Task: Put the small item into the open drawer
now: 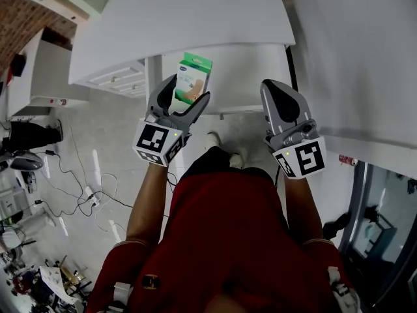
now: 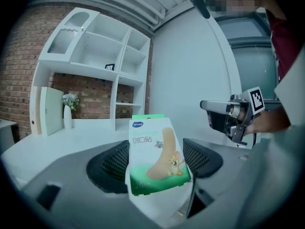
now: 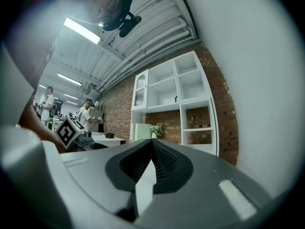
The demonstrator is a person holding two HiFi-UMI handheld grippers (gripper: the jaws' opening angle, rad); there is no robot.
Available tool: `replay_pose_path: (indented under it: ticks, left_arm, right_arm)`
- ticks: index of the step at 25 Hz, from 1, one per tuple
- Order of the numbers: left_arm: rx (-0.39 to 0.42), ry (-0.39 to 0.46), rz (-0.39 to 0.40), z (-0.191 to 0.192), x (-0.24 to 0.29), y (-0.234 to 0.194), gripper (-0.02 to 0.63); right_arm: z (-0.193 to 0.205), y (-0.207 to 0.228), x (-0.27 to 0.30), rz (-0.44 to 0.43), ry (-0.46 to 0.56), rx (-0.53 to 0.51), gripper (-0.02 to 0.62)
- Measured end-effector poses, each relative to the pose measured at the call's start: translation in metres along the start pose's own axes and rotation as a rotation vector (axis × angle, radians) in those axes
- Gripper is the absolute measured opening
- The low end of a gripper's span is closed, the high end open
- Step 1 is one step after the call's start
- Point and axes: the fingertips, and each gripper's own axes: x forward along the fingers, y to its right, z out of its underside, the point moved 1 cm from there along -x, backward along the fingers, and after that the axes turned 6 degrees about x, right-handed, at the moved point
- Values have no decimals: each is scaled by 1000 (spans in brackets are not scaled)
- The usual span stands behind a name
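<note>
The small item is a flat white and green plaster packet [image 1: 193, 77] with a cartoon print [image 2: 158, 157]. My left gripper [image 1: 190, 89] is shut on its lower part and holds it upright in the air, in front of the white tabletop [image 1: 195, 12]. Under that top a white drawer-like tray [image 1: 247, 77] juts toward me, its front edge [image 1: 242, 111] between the two grippers. My right gripper [image 1: 272, 87] hovers to the right at the same height, jaws shut with nothing between them [image 3: 152, 146]. It also shows in the left gripper view [image 2: 232, 119].
A white cabinet with handles [image 1: 117, 80] stands left of the packet. Cables [image 1: 85, 188] and clutter lie on the floor at left. A white wall panel [image 1: 358, 57] and a glass door [image 1: 384, 227] are at right. White shelves [image 2: 95, 80] stand against a brick wall.
</note>
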Motion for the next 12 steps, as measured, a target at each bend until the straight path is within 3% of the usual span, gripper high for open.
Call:
replay_pose_path:
  ticks: [12]
  left_arm:
    - [-18, -197, 152, 69, 58, -44, 359]
  right_arm:
    - [15, 14, 61, 74, -60, -33, 12]
